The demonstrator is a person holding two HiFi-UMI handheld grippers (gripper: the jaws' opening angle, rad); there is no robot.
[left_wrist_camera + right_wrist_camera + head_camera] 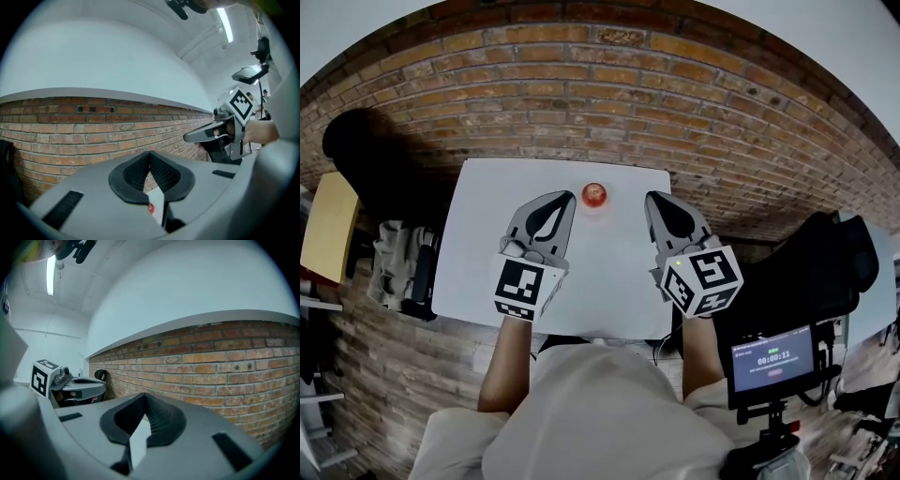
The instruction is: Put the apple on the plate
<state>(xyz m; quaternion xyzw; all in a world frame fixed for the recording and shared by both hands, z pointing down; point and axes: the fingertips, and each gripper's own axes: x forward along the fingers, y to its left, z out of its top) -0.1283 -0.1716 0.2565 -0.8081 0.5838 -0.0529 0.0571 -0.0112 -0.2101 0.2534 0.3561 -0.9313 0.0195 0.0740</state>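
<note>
left gripper point(566, 199) and right gripper point(652, 199) shut and empty, apple point(594, 194) near far table point(483, 248) edge
a push with closed jaws could roll it off

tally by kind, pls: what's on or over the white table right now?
apple: 1
grippers: 2, the left gripper and the right gripper, both shut and empty, held over the table
table: 1
plate: cannot make one out against the white top
Total: 4
</note>
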